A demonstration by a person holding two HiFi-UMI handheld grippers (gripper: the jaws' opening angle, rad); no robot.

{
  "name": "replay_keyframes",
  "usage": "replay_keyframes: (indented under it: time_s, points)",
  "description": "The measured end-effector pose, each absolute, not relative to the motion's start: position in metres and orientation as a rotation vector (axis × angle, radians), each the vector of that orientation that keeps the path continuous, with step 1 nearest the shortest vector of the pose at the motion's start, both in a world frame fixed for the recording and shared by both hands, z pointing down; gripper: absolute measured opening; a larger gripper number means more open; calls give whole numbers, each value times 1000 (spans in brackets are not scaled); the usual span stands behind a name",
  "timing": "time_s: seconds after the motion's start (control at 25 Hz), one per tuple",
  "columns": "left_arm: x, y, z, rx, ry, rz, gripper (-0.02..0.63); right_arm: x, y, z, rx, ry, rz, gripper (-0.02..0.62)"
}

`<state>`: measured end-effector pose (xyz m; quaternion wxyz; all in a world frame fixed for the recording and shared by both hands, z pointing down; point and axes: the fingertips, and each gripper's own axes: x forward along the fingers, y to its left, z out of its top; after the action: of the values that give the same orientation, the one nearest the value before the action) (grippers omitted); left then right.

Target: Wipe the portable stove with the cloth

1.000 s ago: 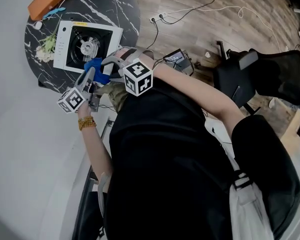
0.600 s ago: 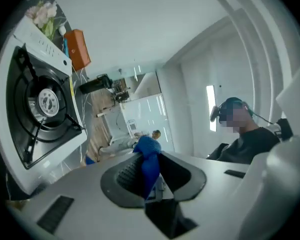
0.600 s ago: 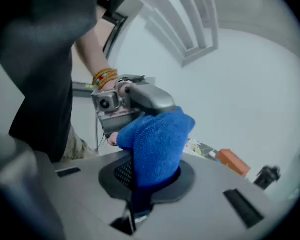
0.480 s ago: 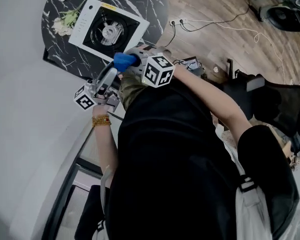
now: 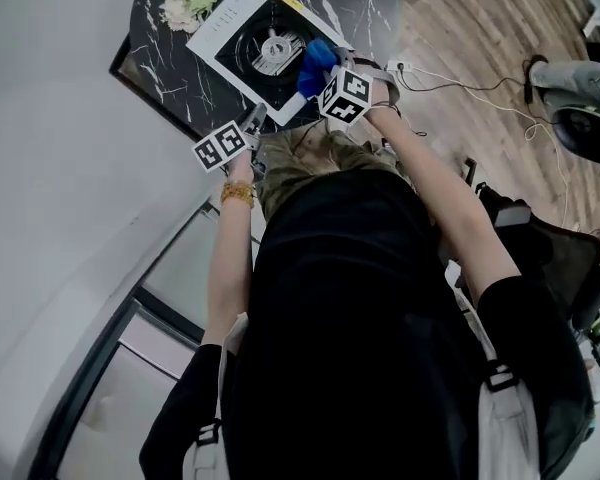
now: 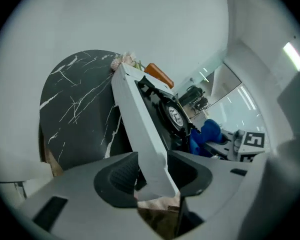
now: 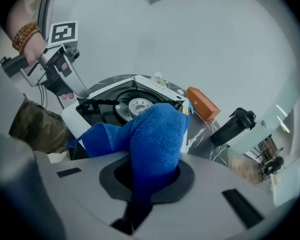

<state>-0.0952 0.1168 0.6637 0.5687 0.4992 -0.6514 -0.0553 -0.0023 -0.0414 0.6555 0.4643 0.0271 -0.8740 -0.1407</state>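
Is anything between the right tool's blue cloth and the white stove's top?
Nothing visible. The blue microfibre cloth, clamped in the right tool, sits at the white square portable stove's edge; its black burner well lies uncovered beyond.

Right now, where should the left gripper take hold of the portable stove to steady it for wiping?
Grip the portable stove by its near white rim, coming in from the person's side. That rim is a thin, straight lip, clear of the burner. The left gripper, jaws just opening, straddles it.
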Motion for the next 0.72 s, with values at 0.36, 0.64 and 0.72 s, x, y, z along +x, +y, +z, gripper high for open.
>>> replay_keyframes:
  time_s: [0.36,0.64,0.72]
  points:
    - [-95,110,668,1132,-1457,-159,157,-53,63,657,-219,-2121,-607,17]
    - [-97,115,668,1109,-1445,-129,160,-35,37,659,-240,-2123,-543,18]
    - [-97,114,670,1107,-1433,-126,176,-13,-11,662,-84,-2125,-449,18]
